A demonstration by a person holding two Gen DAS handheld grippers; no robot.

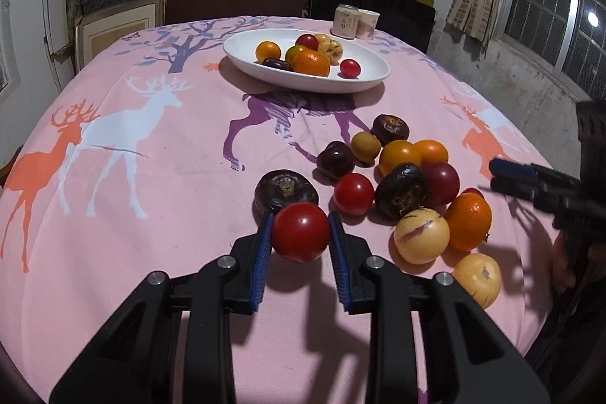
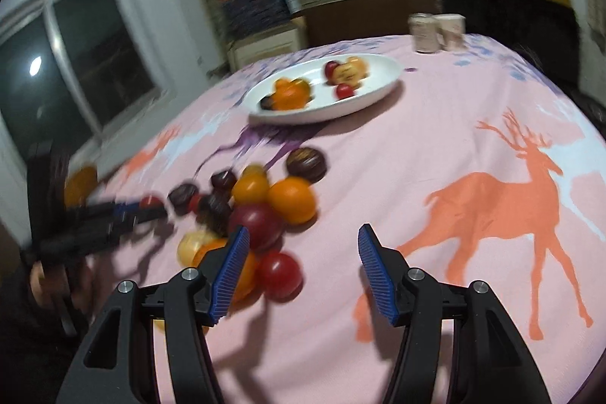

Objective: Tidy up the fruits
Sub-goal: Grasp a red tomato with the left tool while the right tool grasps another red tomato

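With a red tomato (image 1: 301,231) pinched between the blue pads of my left gripper (image 1: 300,233), what matters for the next move is where the white oval dish (image 1: 373,69) sits from that load: in the left wrist view it lies at about 12 o'clock, just a touch toward 1, well beyond the fingers and across open pink cloth. The tomato is round, so it has no long axis to line up; the dish runs with its long side across my view, which gives a wide target. Its near rim faces me and several fruits already fill its middle, leaving bare white at the right end.

My left fingers are closed on the tomato, touching it on both sides, and I judge it is lifted a little off the counter (image 1: 159,199) from the shadow beneath. A dark purple fruit (image 1: 285,191) sits just behind it at 11 o'clock. The loose pile (image 1: 401,184) on the cloth lies at 1 to 2 o'clock.

My right gripper (image 2: 303,245) is spread wide and holds nothing. In its blurred view the pile is at 10 to 11 o'clock, another red tomato (image 2: 282,275) just inside the left finger, and the dish at 12.

I judge the left arm is the one to carry.
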